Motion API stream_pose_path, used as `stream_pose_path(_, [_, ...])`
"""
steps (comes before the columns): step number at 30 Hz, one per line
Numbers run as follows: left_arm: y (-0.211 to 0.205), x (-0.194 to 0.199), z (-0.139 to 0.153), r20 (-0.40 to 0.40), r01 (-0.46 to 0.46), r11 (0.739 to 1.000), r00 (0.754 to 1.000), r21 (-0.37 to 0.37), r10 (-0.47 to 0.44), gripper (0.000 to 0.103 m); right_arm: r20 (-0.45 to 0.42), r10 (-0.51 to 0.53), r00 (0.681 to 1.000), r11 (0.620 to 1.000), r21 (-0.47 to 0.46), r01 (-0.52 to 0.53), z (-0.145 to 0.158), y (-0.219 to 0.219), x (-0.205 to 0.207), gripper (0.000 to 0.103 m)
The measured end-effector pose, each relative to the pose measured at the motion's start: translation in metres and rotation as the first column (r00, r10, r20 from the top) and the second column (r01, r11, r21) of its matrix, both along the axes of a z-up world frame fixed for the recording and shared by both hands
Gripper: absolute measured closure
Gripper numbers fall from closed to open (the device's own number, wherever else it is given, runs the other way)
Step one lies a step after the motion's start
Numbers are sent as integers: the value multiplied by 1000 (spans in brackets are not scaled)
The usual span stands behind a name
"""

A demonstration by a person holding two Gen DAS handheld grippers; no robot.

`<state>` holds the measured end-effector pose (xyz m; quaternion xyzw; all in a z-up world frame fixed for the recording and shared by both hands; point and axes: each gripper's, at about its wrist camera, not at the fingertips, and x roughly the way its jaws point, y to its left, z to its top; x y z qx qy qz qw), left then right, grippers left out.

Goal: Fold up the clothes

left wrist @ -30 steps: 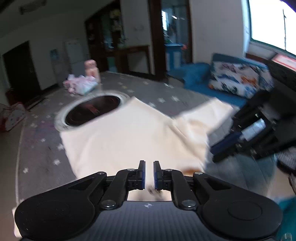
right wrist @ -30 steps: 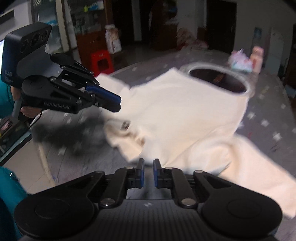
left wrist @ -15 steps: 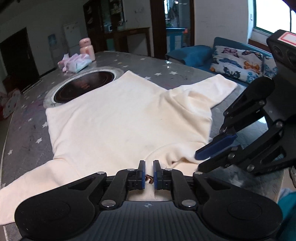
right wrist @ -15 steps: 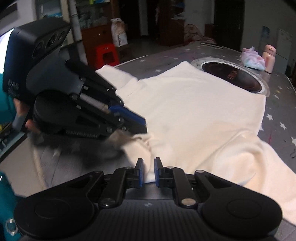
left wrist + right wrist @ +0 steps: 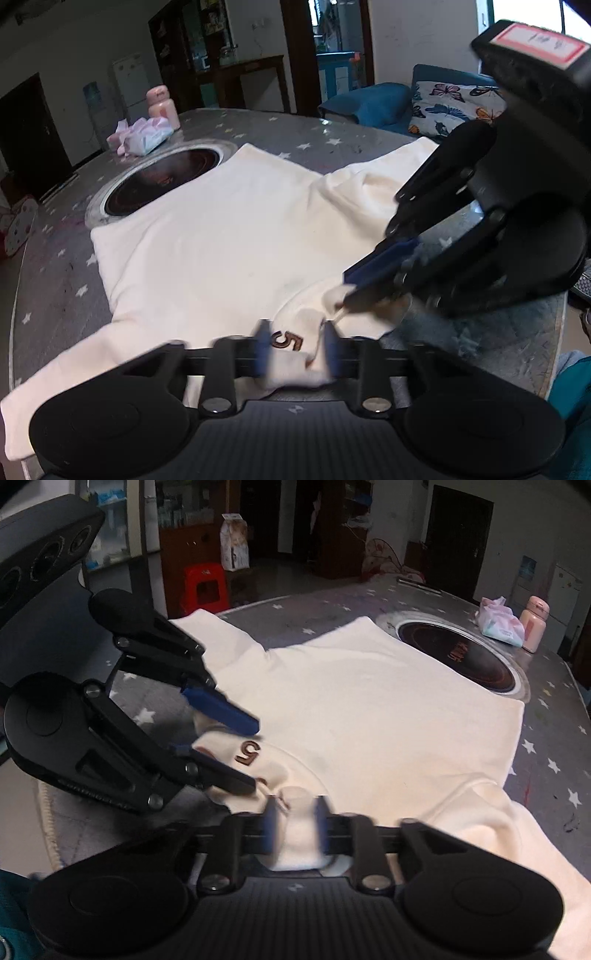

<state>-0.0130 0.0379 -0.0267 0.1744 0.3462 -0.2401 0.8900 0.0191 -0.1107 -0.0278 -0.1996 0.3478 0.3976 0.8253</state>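
A cream sweatshirt [image 5: 229, 236] lies spread flat on the round grey star-patterned tabletop [image 5: 55, 266], its collar at the near edge and its hem reaching toward the middle. A brown number 5 [image 5: 287, 340] sits just below the collar.

The left gripper [image 5: 295, 347] is at the near edge with its blue pads standing apart; its jaws are opening, and a bunch of collar fabric lies between them, with the 5 showing in the gap. In the right wrist view the same gripper [image 5: 251, 753] has its upper pad lifted off the cloth and its lower finger resting on it, so nothing is pinched.

The right gripper [image 5: 295, 827] is just beside it on the same collar. Its jaws are closing with a raised fold of cream cloth between the pads, which seem to press on it; motion blur hides the exact contact. From the left wrist view its tips [image 5: 349, 295] dig into the collar edge.

A round recessed burner [image 5: 162, 181] is set into the tabletop's middle; the hem corner touches its metal rim, and its dark pan appears bare. Near the far edge stand a pink bottle [image 5: 161, 107] and, beside it, a soft tissue pack [image 5: 142, 136], closed, its contents hidden.
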Motion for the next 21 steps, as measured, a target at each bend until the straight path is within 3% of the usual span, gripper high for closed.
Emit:
stream_pose_path(2, [3, 0, 1, 6, -6, 1000, 1000, -3, 6, 96, 4, -15, 1000, 999, 29, 15, 7, -7, 1, 101])
stream_pose_path(7, [16, -8, 21, 44, -9, 998, 999, -64, 12, 98, -6, -30, 1000, 994, 102, 31, 27, -26, 5, 102])
stream_pose_path(12, [8, -12, 13, 9, 35, 999, 999, -24, -35, 98, -57, 24, 998, 998, 65, -21, 13, -22, -3, 102])
stream_pose_path(15, [8, -3, 22, 8, 7, 999, 1000, -52, -7, 95, -73, 38, 997, 998, 53, -34, 4, -22, -8, 101])
stream_pose_path(21, [-5, 37, 31, -17, -84, 992, 996, -98, 83, 95, -41, -29, 999, 993, 116, 34, 26, -52, -3, 94])
